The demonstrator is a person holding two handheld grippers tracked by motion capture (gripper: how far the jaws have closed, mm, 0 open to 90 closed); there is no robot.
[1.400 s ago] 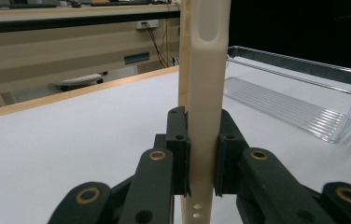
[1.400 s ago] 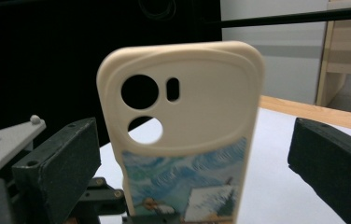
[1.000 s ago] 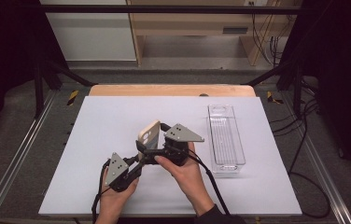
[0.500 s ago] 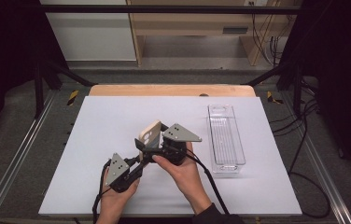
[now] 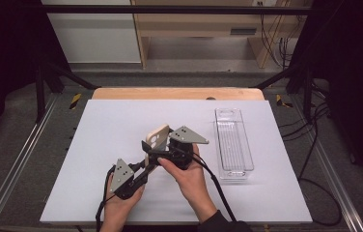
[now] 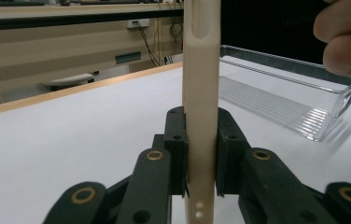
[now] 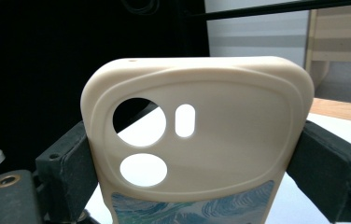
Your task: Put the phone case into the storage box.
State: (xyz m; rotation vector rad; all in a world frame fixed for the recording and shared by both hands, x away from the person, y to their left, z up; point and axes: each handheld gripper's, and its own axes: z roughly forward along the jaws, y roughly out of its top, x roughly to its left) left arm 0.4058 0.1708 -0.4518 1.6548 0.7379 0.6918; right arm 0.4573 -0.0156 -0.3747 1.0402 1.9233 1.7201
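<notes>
Barely moved since a second ago: phone case [image 5: 158, 140] tipped a little, hands in the same spot. Left gripper [image 5: 143, 170] jaws opened a bit just now, yet pressing on both flat faces of the thin case [image 6: 201, 93]. Right gripper [image 5: 162, 147] jaws closed a bit, set wide against the case's two side edges [image 7: 201, 140]. Held up off the white bench [image 5: 97, 145], near its middle, toward the near edge. Clear tray [image 5: 232, 142] lying by the right edge, well apart.

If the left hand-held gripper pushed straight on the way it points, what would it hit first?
Beyond the phone case clamped in the left hand-held gripper, the clear tray lies just right of that line, so probably bare table; depth is unclear.
</notes>
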